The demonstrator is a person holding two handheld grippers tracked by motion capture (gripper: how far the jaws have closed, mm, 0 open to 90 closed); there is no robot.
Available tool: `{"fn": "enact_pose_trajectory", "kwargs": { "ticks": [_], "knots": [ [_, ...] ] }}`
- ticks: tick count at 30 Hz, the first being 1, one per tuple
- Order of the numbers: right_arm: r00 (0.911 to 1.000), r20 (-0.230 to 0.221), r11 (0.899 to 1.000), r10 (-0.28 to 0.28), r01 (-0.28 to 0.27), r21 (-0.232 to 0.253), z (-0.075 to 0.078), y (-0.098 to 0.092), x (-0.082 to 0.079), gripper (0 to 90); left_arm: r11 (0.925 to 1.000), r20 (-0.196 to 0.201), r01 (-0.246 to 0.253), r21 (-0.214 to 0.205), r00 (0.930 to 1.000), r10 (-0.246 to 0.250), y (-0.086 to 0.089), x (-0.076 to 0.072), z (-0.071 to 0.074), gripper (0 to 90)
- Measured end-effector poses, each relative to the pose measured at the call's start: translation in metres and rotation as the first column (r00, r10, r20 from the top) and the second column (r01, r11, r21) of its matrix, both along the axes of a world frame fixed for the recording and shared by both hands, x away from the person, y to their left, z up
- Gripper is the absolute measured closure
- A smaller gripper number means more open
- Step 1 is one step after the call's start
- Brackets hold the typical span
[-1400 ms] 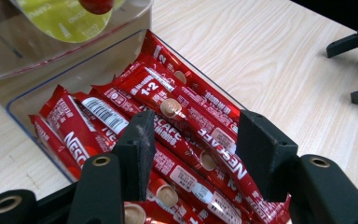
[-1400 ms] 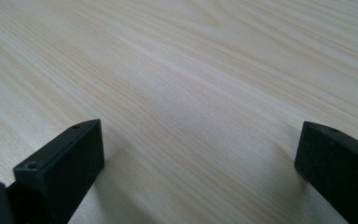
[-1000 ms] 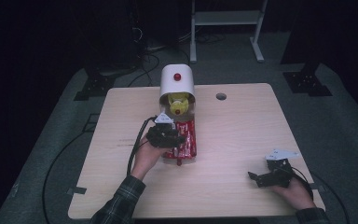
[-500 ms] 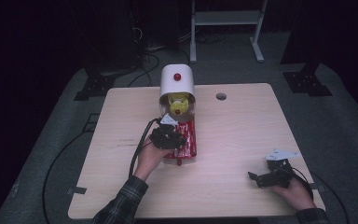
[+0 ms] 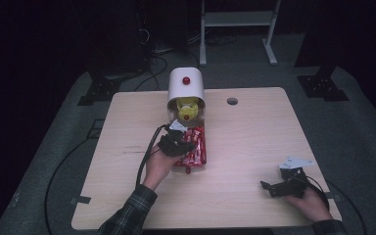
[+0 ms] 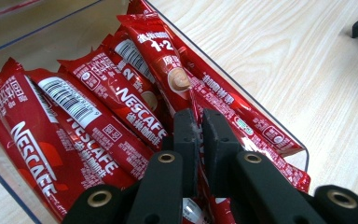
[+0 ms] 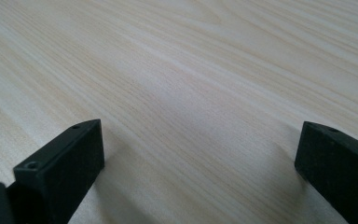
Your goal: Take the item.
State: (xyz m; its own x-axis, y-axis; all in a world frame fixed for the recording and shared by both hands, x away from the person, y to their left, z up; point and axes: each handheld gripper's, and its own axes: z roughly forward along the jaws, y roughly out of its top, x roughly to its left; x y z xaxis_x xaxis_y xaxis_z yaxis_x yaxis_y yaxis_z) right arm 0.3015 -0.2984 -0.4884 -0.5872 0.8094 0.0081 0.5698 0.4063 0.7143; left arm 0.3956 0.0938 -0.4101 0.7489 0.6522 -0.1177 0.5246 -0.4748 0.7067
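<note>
Several red Nescafe sachets (image 6: 121, 93) lie packed in a clear tray (image 6: 279, 135) at the middle of the wooden table (image 5: 254, 142). My left gripper (image 6: 203, 128) reaches down into the tray, its jaws pressed together on the lower end of the 1+2 sachet (image 6: 161, 58). From above, the left gripper (image 5: 188, 146) sits over the tray's left side with the sachets (image 5: 198, 142) beside it. My right gripper (image 5: 269, 187) rests near the table's front right corner. It (image 7: 200, 140) stands wide open over bare wood.
A white rounded dispenser (image 5: 186, 83) with a red knob stands just behind the tray, a yellow part (image 5: 186, 108) showing in its mouth. A cable hole (image 5: 232, 101) lies at the table's back. A black cable (image 5: 147, 156) trails from the left gripper.
The left gripper has edged to the right and a little forward, farther into the tray of sachets. The right gripper has stayed put.
</note>
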Motion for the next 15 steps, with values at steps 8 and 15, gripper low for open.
{"fn": "enact_pose_trajectory", "kwargs": {
  "ticks": [8, 15],
  "knots": [
    [1.0, 0.0, 1.0, 0.002, -0.002, 0.0, 0.0, 0.0, -0.001, 0.3, 0.9988, -0.006, 0.009, -0.048, 0.9999, -0.009, 0.005, 0.001, 0.004, 87.2],
    [1.0, 0.0, 1.0, 0.004, -0.004, -0.001, 0.0, 0.0, -0.001, 0.3, 0.9957, 0.01, 0.023, -0.09, 0.9997, -0.022, 0.008, -0.001, 0.015, 87.3]
  ]
}}
